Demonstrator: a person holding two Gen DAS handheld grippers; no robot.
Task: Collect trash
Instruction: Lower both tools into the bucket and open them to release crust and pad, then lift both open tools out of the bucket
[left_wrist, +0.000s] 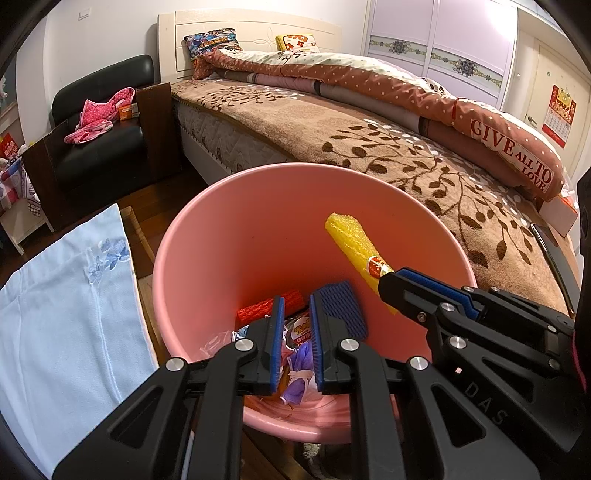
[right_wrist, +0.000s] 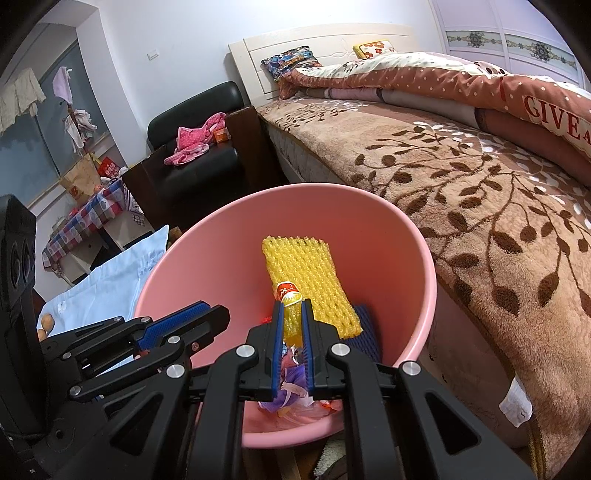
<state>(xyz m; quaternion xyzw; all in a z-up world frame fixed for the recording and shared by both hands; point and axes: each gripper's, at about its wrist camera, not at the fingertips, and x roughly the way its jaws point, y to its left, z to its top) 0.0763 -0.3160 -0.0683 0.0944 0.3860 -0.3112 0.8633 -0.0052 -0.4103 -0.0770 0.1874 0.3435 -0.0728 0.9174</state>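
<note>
A pink bin (left_wrist: 229, 236) stands on the floor beside the bed; it also shows in the right wrist view (right_wrist: 406, 258). Inside lie a red foam net (left_wrist: 258, 308), a blue foam net (left_wrist: 341, 301), wrappers and purple scraps (left_wrist: 299, 384). My right gripper (right_wrist: 293, 317) is shut on a yellow foam fruit net (right_wrist: 306, 273) with a red sticker, holding it over the bin's mouth. From the left wrist view that net (left_wrist: 351, 243) sticks out of the right gripper (left_wrist: 386, 282). My left gripper (left_wrist: 297, 314) is open and empty above the bin; it shows at the left in the right wrist view (right_wrist: 207, 314).
A bed with a brown leaf-pattern blanket (left_wrist: 406, 155) and a folded quilt (left_wrist: 498, 129) runs along the right. A light blue cloth (left_wrist: 62, 314) lies left of the bin. A black armchair (left_wrist: 103, 122) with pink clothes stands at the back left. Wooden floor lies between.
</note>
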